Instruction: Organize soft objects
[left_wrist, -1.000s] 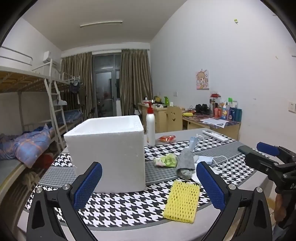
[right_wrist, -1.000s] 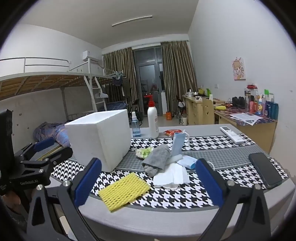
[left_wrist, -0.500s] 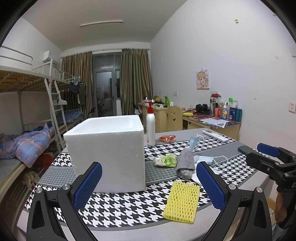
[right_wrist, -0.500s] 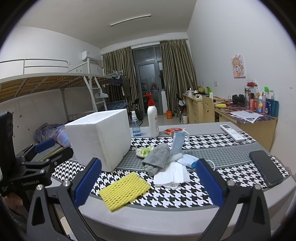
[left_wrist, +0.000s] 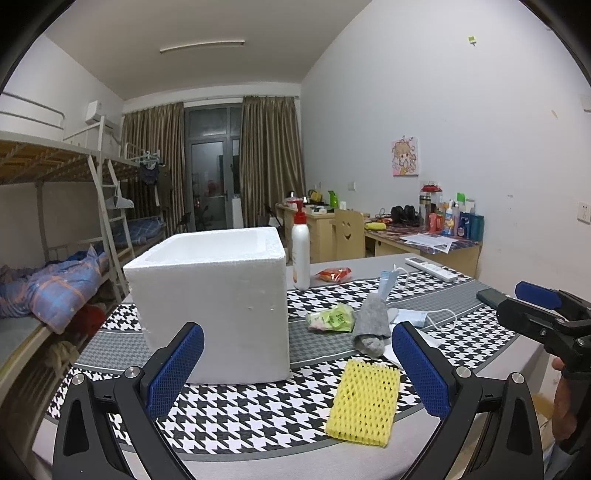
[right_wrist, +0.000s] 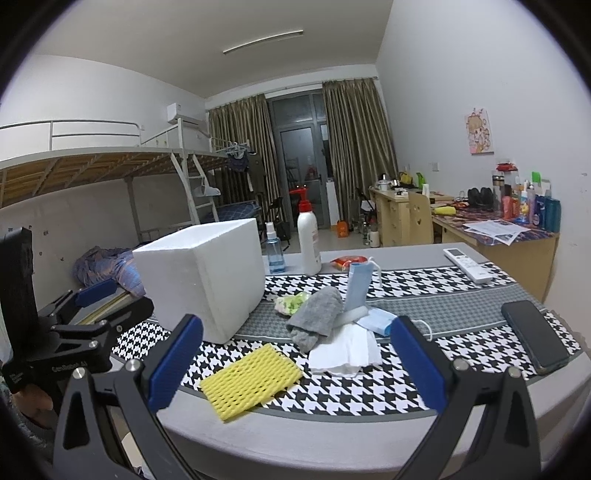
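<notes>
A white foam box (left_wrist: 214, 306) (right_wrist: 207, 275) stands open-topped on the houndstooth tablecloth. To its right lie a yellow foam net sleeve (left_wrist: 364, 402) (right_wrist: 251, 380), a grey cloth (left_wrist: 371, 326) (right_wrist: 317, 317), a green packet (left_wrist: 330, 318) (right_wrist: 291, 302), white tissues (right_wrist: 347, 352) and blue face masks (right_wrist: 376, 319). My left gripper (left_wrist: 295, 373) is open and empty, held before the table's front edge facing the box. My right gripper (right_wrist: 295, 365) is open and empty, above the front edge near the yellow sleeve.
A white pump bottle (left_wrist: 301, 254) (right_wrist: 308, 240), a blue spray bottle (right_wrist: 275, 249), a red packet (left_wrist: 334, 274), a remote (right_wrist: 467, 264) and a black phone (right_wrist: 535, 336) are on the table. Bunk beds stand left, cluttered desks right.
Both grippers have drifted very slightly; the views are almost the same. Nothing on the table has moved.
</notes>
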